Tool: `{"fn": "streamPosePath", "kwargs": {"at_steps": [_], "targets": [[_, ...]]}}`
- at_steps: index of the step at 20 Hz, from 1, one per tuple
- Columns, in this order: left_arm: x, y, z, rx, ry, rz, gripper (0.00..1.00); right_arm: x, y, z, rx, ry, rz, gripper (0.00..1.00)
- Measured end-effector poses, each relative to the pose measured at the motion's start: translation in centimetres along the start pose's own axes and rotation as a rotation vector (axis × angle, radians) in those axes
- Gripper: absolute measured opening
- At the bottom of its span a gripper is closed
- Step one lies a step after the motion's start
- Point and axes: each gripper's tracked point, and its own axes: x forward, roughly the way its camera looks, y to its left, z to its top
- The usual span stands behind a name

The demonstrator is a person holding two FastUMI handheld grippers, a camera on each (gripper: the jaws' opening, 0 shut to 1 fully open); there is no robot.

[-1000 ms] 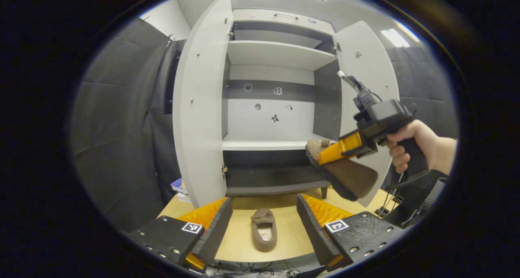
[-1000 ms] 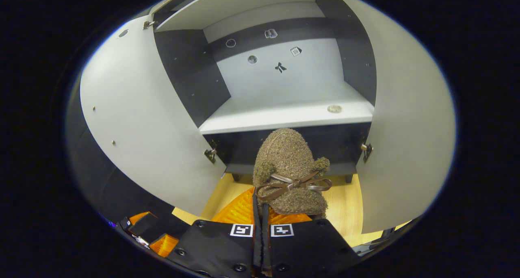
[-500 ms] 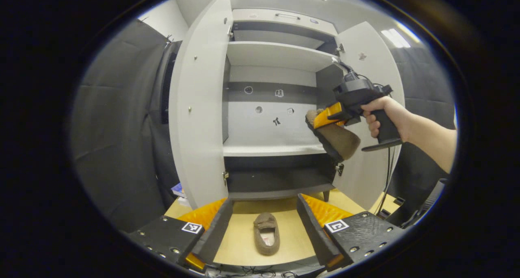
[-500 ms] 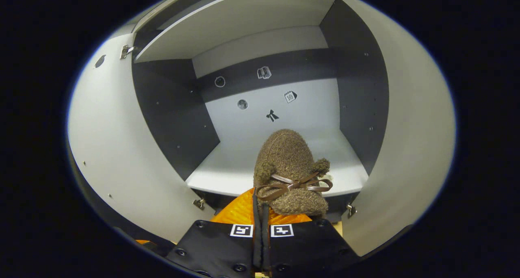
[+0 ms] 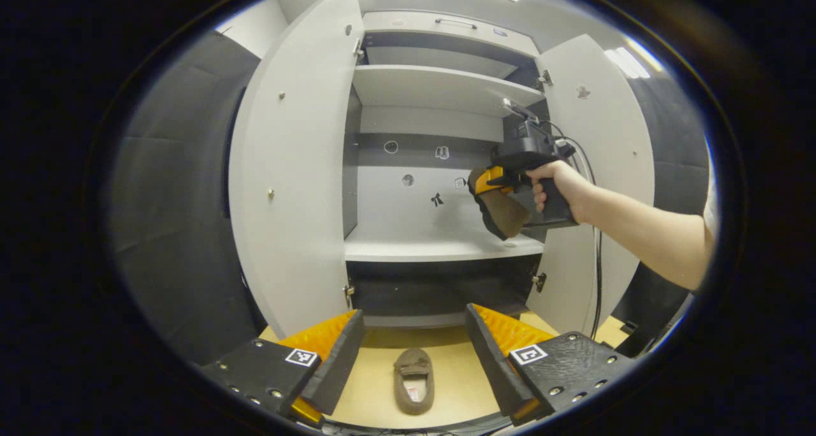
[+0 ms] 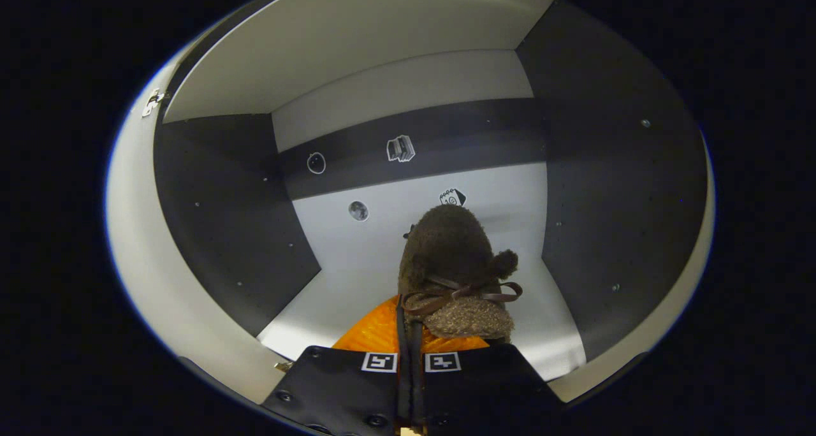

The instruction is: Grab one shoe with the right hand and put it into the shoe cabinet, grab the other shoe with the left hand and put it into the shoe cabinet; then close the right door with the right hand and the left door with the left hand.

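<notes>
A fuzzy brown slipper (image 6: pixel 454 270) with a thin bow is pinched in my right gripper (image 6: pixel 411 343), toe pointing into the cabinet's middle compartment, held above the white shelf (image 6: pixel 357 296). The left gripper view has that same gripper (image 5: pixel 494 180) and slipper (image 5: pixel 500 213) inside the open shoe cabinet (image 5: pixel 440 168), held by a hand (image 5: pixel 561 187). The other brown slipper (image 5: pixel 413 380) lies on the wooden table (image 5: pixel 373 375), between the spread fingers of my left gripper (image 5: pixel 414 359), which is open and above it.
Both cabinet doors stand wide open: the left door (image 5: pixel 290 168) and the right door (image 5: pixel 602 168). An upper shelf (image 5: pixel 440 85) and a dark bottom compartment (image 5: pixel 440 289) are bare. Black cloth (image 5: pixel 172 219) hangs to the left.
The right gripper has carried its slipper up and forward, from in front of the cabinet into the middle compartment. The left gripper has drawn back a little; the table slipper lies still.
</notes>
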Motion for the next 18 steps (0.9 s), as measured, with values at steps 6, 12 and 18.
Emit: {"fn": "streamPosePath", "kwargs": {"at_steps": [6, 12, 18], "targets": [[0.9, -0.5, 0.9, 0.005, 0.006, 0.039, 0.93, 5.4, -3.1, 0.2, -0.059, -0.032, -0.074, 0.02], [0.9, -0.7, 1.0, 0.011, 0.027, 0.066, 0.93, 7.5, -2.3, -2.2, -0.105, -0.026, -0.056, 0.04], [0.3, -0.9, 0.5, 0.041, 0.041, 0.112, 0.93, 9.1, -1.5, -5.0, -0.02, 0.063, -0.028, 0.19]]}}
